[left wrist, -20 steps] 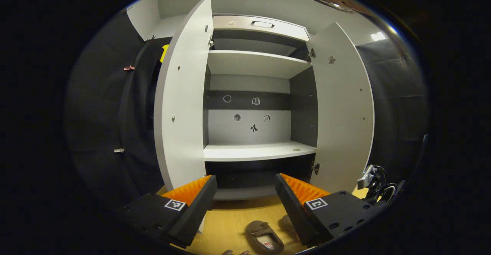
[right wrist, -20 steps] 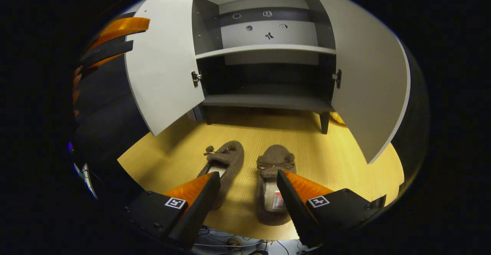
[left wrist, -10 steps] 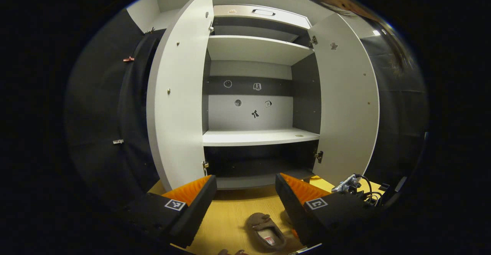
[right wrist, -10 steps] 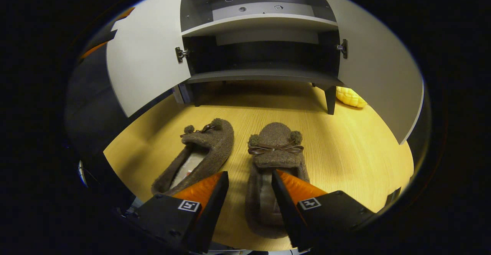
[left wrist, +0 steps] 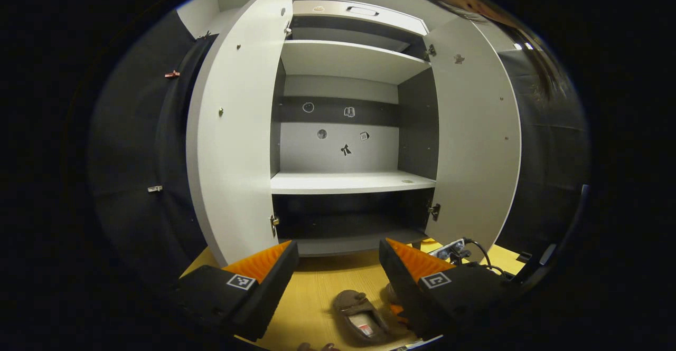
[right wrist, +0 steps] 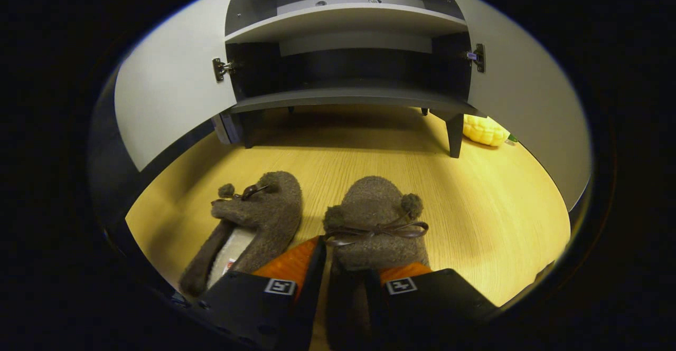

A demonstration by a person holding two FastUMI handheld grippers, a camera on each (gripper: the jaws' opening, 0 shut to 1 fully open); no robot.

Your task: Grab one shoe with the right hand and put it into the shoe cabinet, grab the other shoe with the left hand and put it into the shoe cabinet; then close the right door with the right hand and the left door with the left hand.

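The right tongs (right wrist: pixel 343 272) are down low over the right shoe (right wrist: pixel 374 219). Their two fingers (right wrist: pixel 296 264) sit close together, one on each side of the shoe's edge, and they look clamped on it. The shoe is brown and fuzzy, with a thin bow across the top and two small round balls. Its toe points at the cabinet (right wrist: pixel 348 95). It lies on the yellow wood floor (right wrist: pixel 475 208).

The left shoe (right wrist: pixel 259 214) lies just beside it on the same floor, a bit tilted. You can see its pale inside. The two shoes are near but not touching.

The cabinet stands past the shoes, on short dark legs. Both doors are wide open. The left door (right wrist: pixel 169 103) and the right door (right wrist: pixel 528 103) swing out to the sides. The bottom part is dark inside. A yellow thing (right wrist: pixel 485 131) lies on the floor near the cabinet's right leg, under the right door.

The left tongs (left wrist: pixel 338 264) are held higher, facing the open cabinet (left wrist: pixel 348 134). Their fingers are wide apart and hold nothing. A white shelf (left wrist: pixel 351 182) runs across the middle, with another one above. Small stickers dot the back wall. Low in the left gripper view, one shoe (left wrist: pixel 362 316) lies on the floor between the fingers.
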